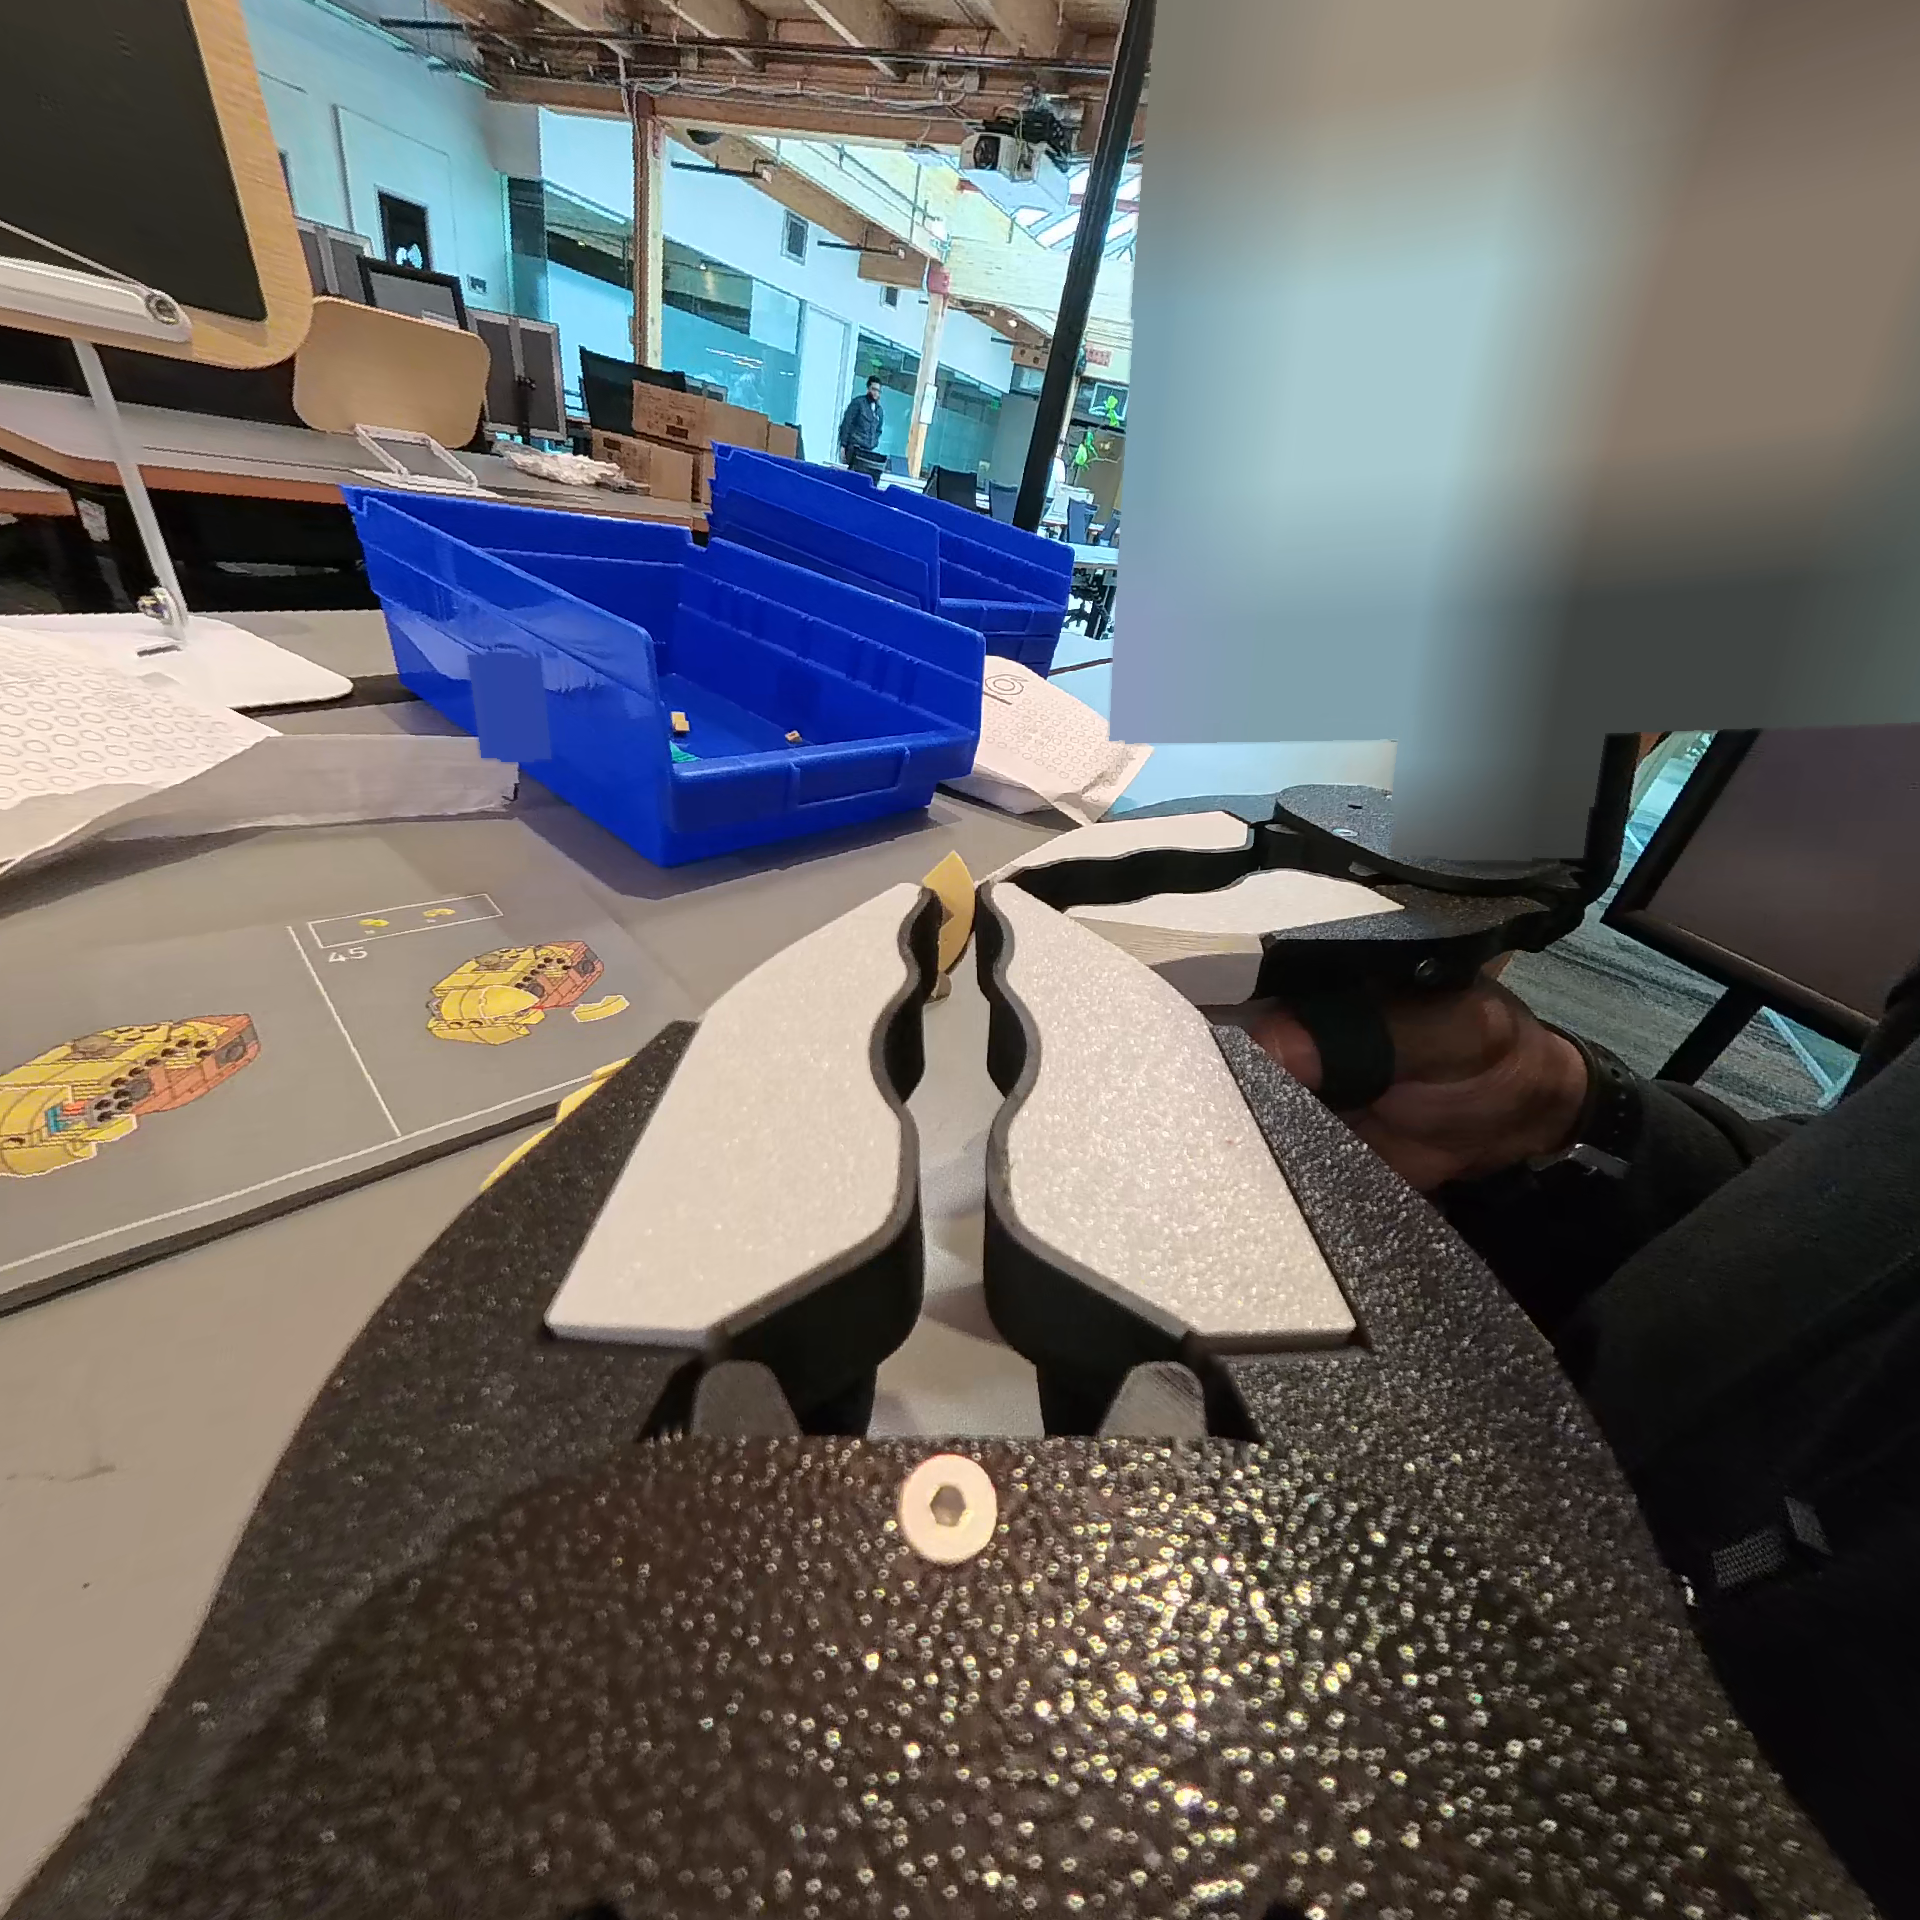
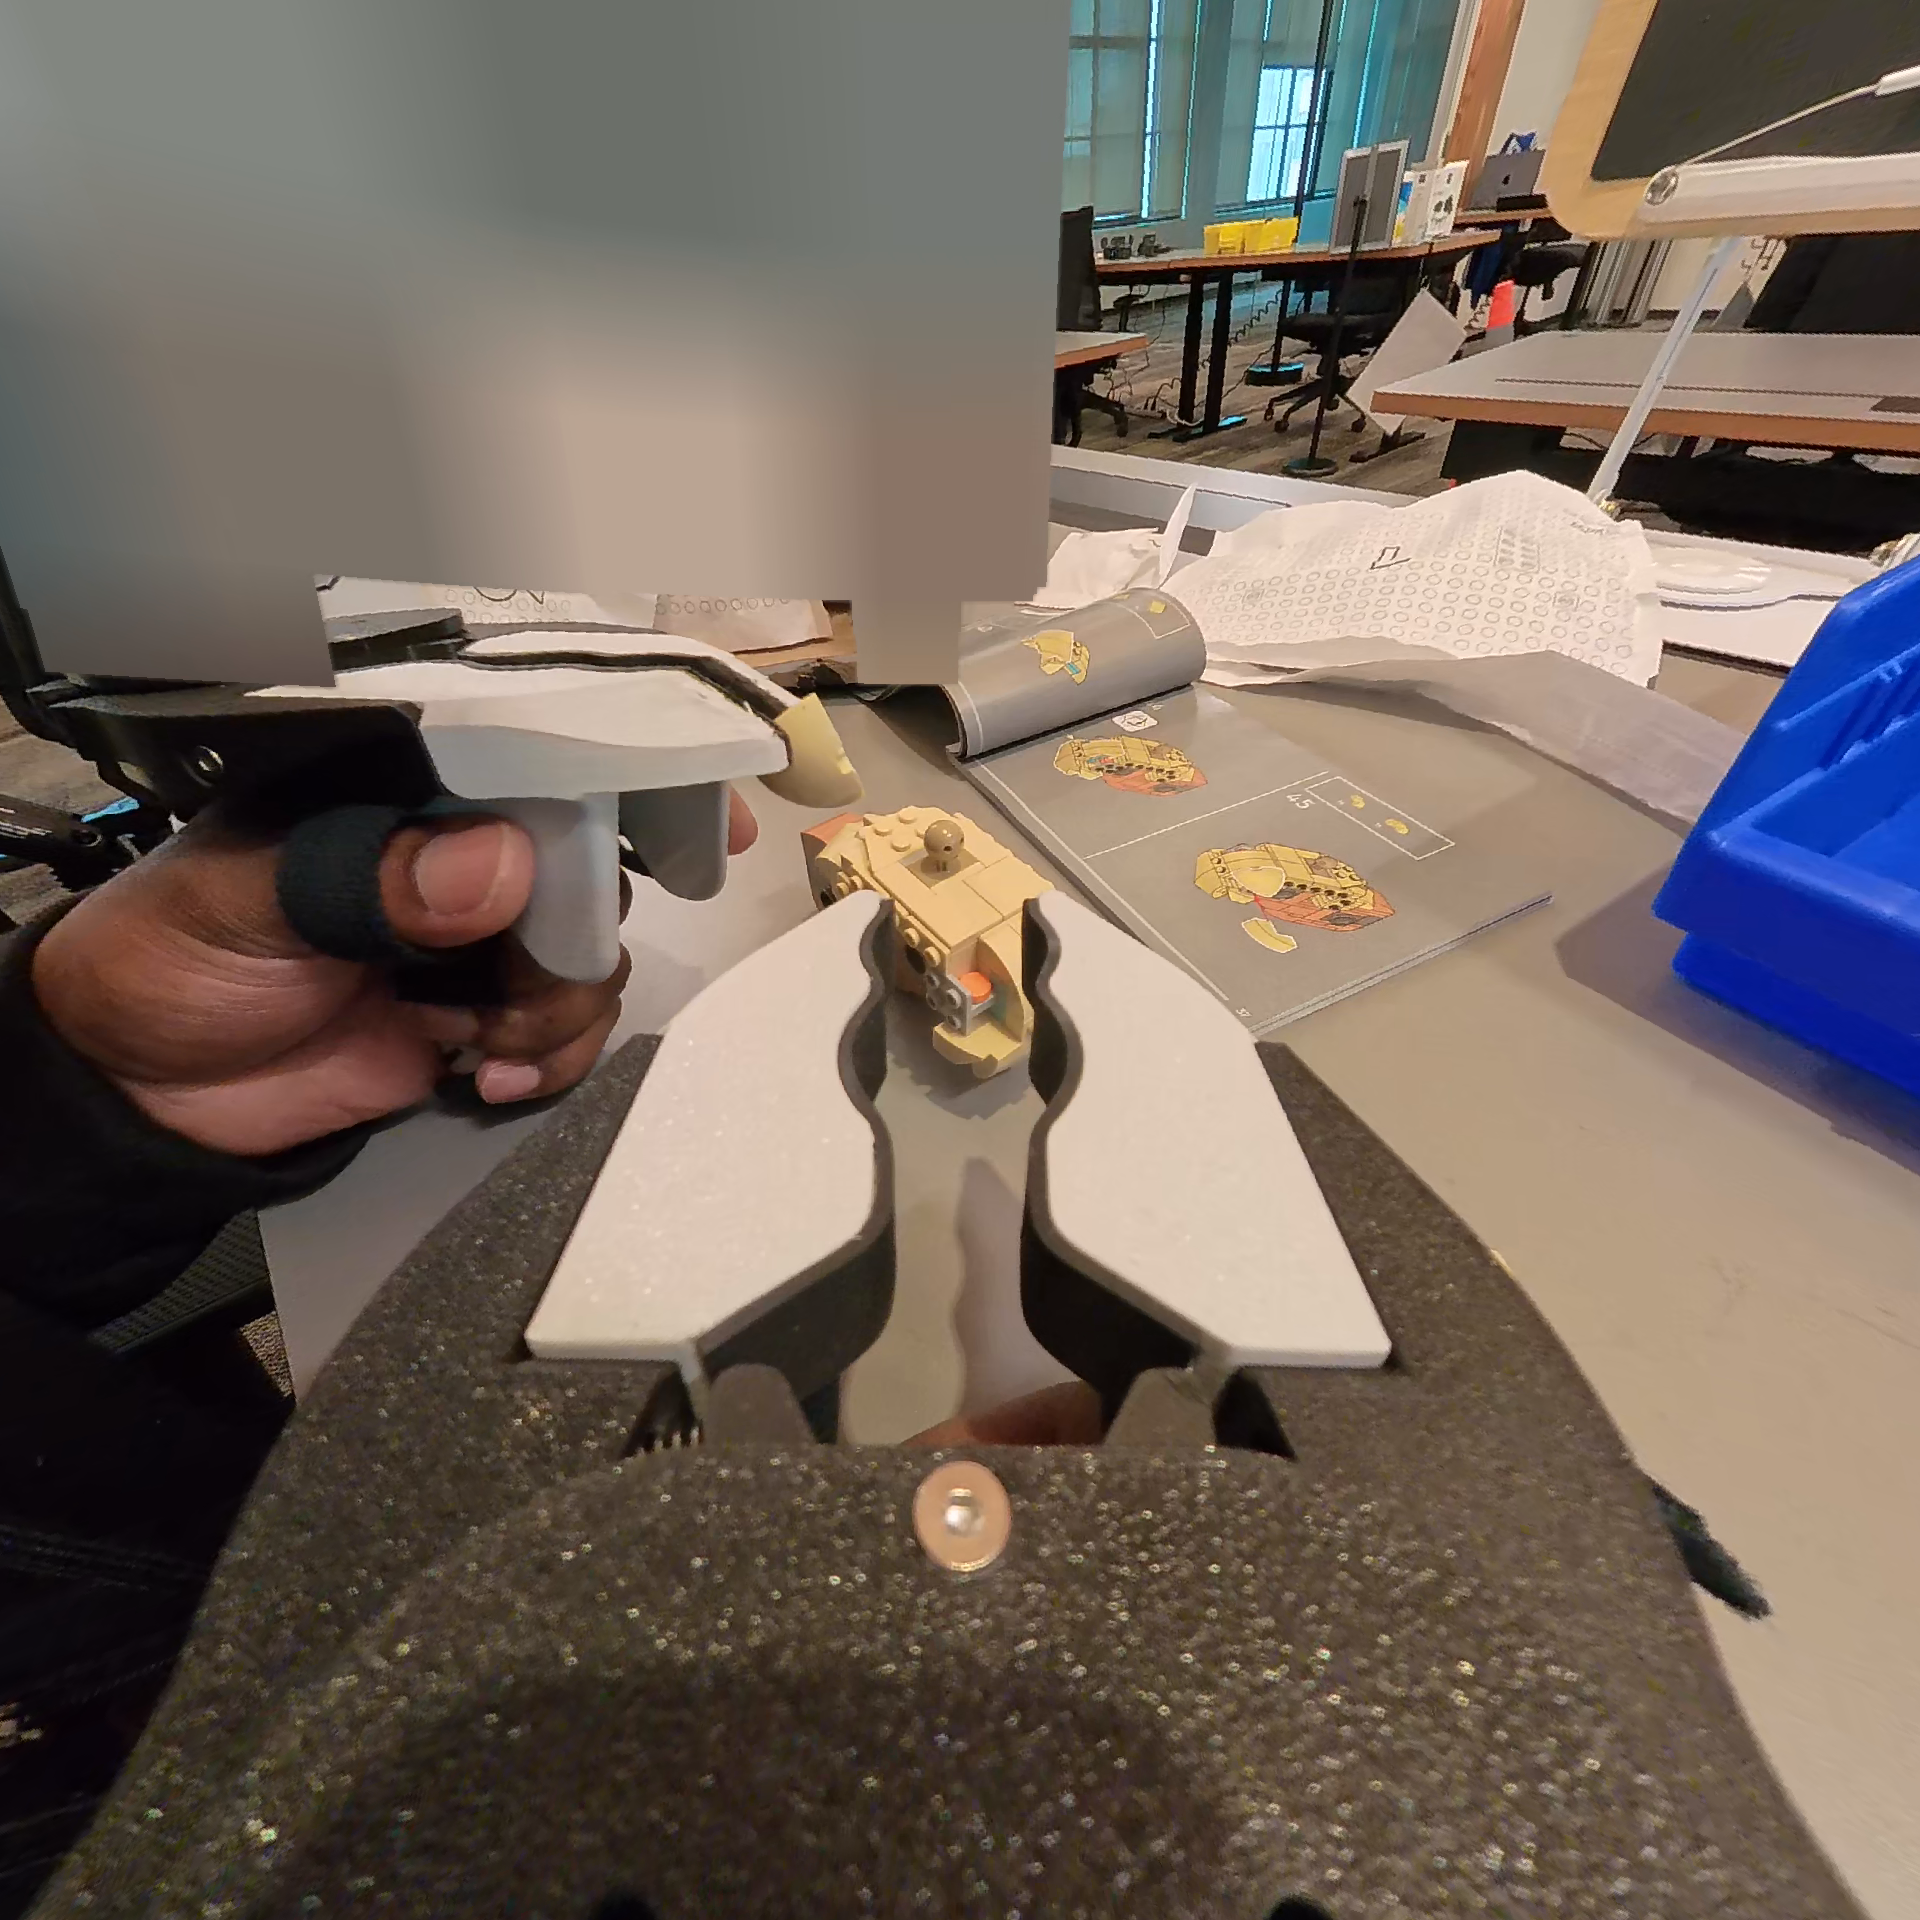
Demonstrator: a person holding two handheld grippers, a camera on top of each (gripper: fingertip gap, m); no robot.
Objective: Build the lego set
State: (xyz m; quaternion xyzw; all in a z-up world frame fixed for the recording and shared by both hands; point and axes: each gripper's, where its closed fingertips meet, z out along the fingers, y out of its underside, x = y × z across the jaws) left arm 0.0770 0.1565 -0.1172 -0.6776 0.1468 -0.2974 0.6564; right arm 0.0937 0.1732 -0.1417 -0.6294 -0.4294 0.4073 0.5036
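Nearest us, our right gripper (image 2: 951, 935) clamps a tan brick model (image 2: 935, 914) resting on the grey table (image 2: 1455, 1143), pads pressed to both flanks. Our left gripper (image 1: 954, 914), nearly closed, pinches a curved tan piece (image 2: 821, 764) just above the model, beside the open instruction booklet (image 2: 1247, 862) and a blue bin (image 1: 727, 665).

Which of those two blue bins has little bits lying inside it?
The nearer blue bin, beside the open instruction booklet: small tan pieces lie on its floor. The farther blue bin behind shows only walls; its inside is hidden.
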